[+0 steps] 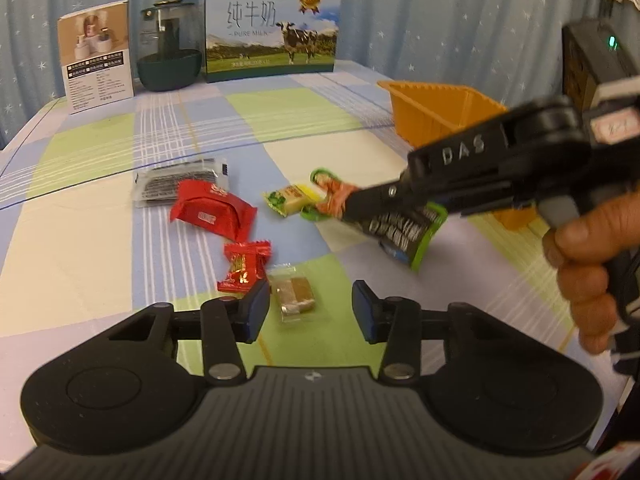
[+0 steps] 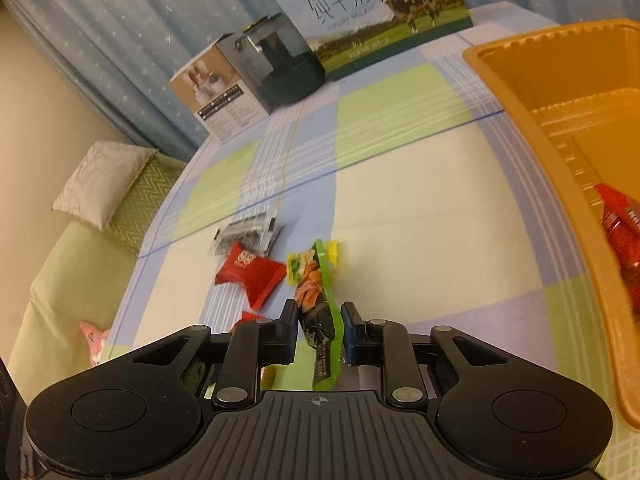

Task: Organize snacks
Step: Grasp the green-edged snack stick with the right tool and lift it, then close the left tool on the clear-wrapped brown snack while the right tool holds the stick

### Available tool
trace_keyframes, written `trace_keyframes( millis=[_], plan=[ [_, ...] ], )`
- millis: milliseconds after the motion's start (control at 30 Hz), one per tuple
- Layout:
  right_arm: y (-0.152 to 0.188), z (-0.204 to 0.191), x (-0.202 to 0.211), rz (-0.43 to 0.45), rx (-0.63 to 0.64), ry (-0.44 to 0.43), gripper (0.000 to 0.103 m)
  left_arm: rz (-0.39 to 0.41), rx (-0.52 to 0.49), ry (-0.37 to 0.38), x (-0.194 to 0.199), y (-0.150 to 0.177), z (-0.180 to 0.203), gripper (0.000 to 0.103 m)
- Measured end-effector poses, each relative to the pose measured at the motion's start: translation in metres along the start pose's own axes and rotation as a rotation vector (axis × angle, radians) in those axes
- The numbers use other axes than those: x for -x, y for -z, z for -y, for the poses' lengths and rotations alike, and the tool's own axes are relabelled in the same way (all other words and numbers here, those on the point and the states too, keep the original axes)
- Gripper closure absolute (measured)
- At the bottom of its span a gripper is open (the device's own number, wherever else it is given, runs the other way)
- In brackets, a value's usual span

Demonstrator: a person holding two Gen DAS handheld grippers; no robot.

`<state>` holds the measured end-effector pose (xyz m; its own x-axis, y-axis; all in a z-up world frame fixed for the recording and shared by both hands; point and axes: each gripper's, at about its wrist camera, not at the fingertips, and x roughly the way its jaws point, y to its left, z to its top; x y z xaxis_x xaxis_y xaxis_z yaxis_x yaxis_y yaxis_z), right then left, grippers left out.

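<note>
The right hand-held gripper (image 2: 319, 330) pinches the green-edged foil snack packet (image 2: 320, 320), likely bound for the orange plastic tray (image 2: 520, 92), while the left hand-held gripper (image 1: 311, 304) hangs part-open, empty.

A: Free room? The worktop (image 2: 420, 200) lies bare between the snack cluster and the orange tray (image 2: 532, 128); a wide lane runs there.

B: Obstacles at the far edge: the milk carton (image 1: 272, 28), the dark jar (image 1: 170, 56) and the small product box (image 1: 96, 54) stand in a row.

A: Near side of the left view?

B: Crowded. The red candy (image 1: 244, 266) sits just beside the left gripper (image 1: 311, 312), and the brown wrapped sweet (image 1: 294, 294) lies between its fingers. The right gripper (image 1: 360, 202), with its green-edged packet (image 1: 404, 232), bars the way from the right.
</note>
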<state>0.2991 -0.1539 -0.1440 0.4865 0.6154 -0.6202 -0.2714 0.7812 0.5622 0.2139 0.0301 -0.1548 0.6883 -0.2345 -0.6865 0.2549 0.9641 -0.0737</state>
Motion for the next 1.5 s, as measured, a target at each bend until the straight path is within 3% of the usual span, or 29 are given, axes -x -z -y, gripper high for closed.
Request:
trace_keyframes(
  millis=[300, 467, 667, 1100, 1500],
  plan=[
    [0.004, -0.013, -0.004, -0.01, 0.117, 0.047, 0.08, -0.022, -0.004, -0.045, -0.017, 0.0, 0.006, 0.065],
    [0.011, -0.023, -0.011, -0.022, 0.225, 0.084, 0.08, -0.023, 0.002, -0.067, -0.016, 0.0, 0.005, 0.081],
    [0.013, -0.028, -0.013, -0.029, 0.253, 0.096, 0.08, -0.032, 0.022, -0.059, -0.012, 0.002, 0.005, 0.084],
    [0.012, -0.031, 0.01, 0.042, 0.223, 0.086, 0.08, -0.015, 0.094, -0.043, 0.007, 0.001, -0.003, 0.084],
    [0.037, -0.039, 0.055, 0.086, 0.185, 0.135, 0.08, 0.012, 0.142, -0.098, 0.037, -0.007, 0.01, 0.084]
  ],
)
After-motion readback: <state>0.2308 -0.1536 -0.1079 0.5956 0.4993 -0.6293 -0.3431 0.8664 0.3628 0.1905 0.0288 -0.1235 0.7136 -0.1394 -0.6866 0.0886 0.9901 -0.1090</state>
